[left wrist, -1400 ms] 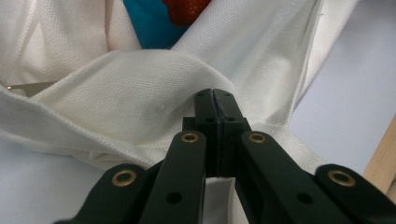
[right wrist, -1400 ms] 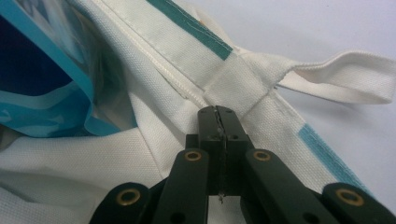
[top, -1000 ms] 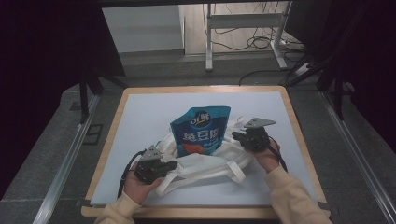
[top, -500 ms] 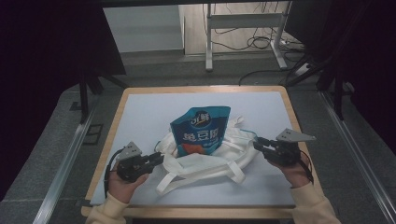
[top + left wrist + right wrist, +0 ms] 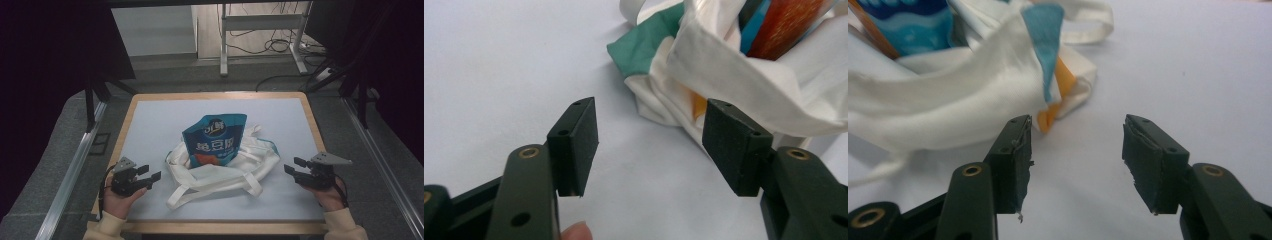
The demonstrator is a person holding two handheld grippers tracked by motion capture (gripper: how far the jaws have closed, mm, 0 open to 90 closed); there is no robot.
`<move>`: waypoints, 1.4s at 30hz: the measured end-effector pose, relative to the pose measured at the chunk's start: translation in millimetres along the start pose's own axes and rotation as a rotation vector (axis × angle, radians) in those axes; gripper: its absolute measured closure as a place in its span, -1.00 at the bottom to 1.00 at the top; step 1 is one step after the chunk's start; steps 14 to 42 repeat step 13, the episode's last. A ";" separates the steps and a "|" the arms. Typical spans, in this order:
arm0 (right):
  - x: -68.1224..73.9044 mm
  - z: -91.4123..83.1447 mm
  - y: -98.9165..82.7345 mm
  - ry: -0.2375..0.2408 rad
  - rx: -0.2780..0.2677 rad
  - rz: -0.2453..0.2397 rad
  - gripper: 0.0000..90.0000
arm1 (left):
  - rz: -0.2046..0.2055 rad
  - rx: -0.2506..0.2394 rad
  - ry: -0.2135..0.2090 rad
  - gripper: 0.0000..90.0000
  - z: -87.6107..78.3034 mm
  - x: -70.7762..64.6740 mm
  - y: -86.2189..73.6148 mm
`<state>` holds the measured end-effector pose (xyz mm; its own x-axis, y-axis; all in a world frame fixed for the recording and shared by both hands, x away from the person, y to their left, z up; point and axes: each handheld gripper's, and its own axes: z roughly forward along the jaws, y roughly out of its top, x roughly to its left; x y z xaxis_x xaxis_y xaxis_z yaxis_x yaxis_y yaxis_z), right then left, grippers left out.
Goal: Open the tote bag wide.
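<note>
Since the earlier frames both hands had drawn apart from the white tote bag (image 5: 220,167), the left gripper (image 5: 149,176) sliding out toward the left edge of the pale mat (image 5: 150,120) and the right gripper (image 5: 292,167) out to the right, so that each now sat clear of the cloth. Their jaws had just been opening, and in the left gripper view and the right gripper view alike the black pads stood wide with nothing between them, only bare mat showing in the gap. The tote bag lay crumpled near the middle of the mat, its long handles looped toward the person's side, and a blue snack pouch (image 5: 214,140) stood upright inside its mouth, leaning a little back. From the left gripper (image 5: 651,145) the bag's white hem (image 5: 744,75) lay just beyond the right-hand pad, a patch of green cloth (image 5: 644,47) beside it. From the right gripper (image 5: 1075,150) the folded white cloth (image 5: 948,115) lay past the left-hand pad, with a blue tab (image 5: 1045,40) and an orange corner (image 5: 1048,117) close to it but apart. The wooden table frame (image 5: 125,120) bordered the mat.
</note>
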<state>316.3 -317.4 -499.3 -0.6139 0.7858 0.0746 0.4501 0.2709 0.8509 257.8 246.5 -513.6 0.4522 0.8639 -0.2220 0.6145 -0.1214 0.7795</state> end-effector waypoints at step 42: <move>1.6 5.4 -0.6 -0.010 0.020 -0.017 -0.13 | 0.028 0.006 0.009 -0.21 3.9 -5.2 -0.7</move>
